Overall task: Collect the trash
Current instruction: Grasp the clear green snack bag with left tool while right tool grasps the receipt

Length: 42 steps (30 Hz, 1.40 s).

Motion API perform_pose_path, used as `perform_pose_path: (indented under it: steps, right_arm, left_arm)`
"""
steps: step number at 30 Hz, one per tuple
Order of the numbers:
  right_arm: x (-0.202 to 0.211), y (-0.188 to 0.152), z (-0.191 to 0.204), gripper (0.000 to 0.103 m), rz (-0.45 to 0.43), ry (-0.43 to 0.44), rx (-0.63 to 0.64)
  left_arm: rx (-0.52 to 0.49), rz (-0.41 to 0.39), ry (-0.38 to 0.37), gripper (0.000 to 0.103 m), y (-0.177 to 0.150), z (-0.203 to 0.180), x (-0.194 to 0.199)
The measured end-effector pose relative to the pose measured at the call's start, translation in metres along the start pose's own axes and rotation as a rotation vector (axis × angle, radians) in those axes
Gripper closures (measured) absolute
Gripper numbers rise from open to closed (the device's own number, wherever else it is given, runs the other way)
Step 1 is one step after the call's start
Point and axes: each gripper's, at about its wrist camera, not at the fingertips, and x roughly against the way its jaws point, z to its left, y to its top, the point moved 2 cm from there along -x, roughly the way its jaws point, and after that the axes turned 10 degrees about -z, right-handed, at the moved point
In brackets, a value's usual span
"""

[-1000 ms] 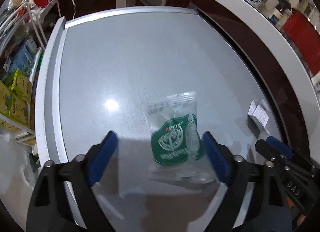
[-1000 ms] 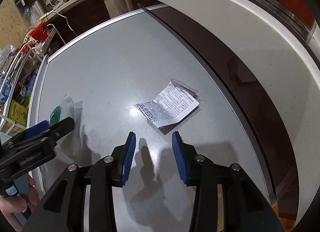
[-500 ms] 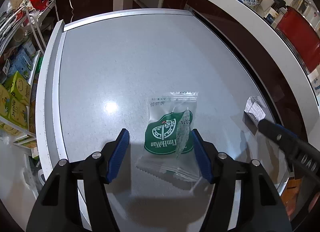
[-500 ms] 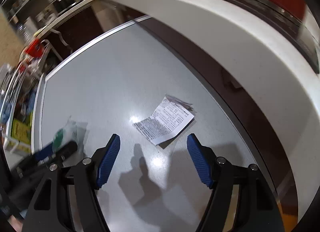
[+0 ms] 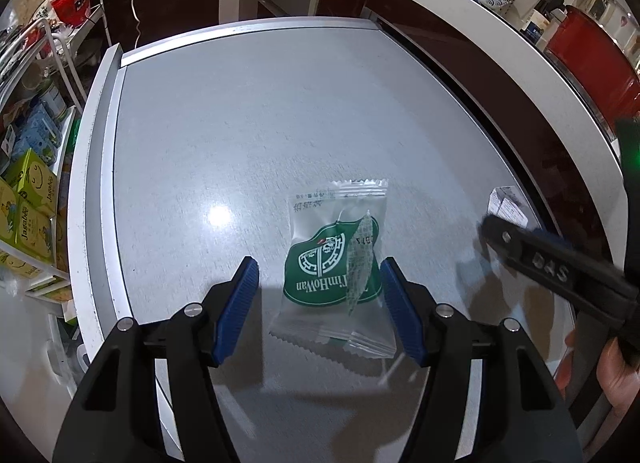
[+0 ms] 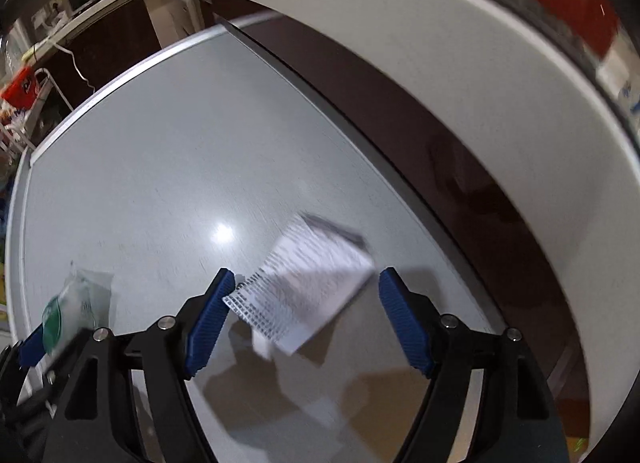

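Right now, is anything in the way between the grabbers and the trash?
Nothing visible. The left gripper is open with the green wrapper between its fingers. The right gripper is open around the printed paper on the grey table.

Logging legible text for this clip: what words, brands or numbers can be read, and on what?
"TimHoWan": green wrapper, upside down to the camera.
"Jagabee": yellow-green boxes on the shelf.
"DAS", seen inverted: right claw.
Printed paper slip: blurred, unreadable.
Small print on the wrapper top: too small.
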Motion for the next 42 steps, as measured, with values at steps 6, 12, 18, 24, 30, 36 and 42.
perform_pose_path:
  steps: [6,12,18,24,30,36,42]
  right_arm:
    - [0.017,-0.013,-0.015,0.029,-0.037,0.058,0.029]
    - [0.018,-0.012,0.000,0.029,-0.058,0.094,0.153]
    - [0.011,-0.008,0.010,0.045,-0.031,0.103,0.213]
    - [0.012,-0.004,0.013,0.066,-0.026,0.121,0.224]
    - [0.018,-0.006,0.011,0.066,-0.046,0.133,0.241]
    - [0.042,-0.002,0.007,0.066,-0.081,0.182,0.229]
    - [0.072,0.004,-0.004,0.066,-0.121,0.230,0.222]
  left_arm:
    - [-0.009,-0.004,-0.004,0.040,-0.002,0.002,0.002]
    - [-0.021,-0.001,-0.005,0.040,-0.002,-0.002,0.001]
    - [-0.032,-0.004,-0.001,0.040,-0.003,-0.004,0.001]
    - [-0.017,-0.001,-0.005,0.040,-0.004,-0.003,0.002]
    - [-0.013,-0.014,0.000,0.040,-0.005,0.001,0.009]
    - [-0.022,-0.034,-0.004,0.040,-0.003,0.001,0.023]
    - [-0.036,-0.071,-0.004,0.040,-0.001,-0.004,0.042]
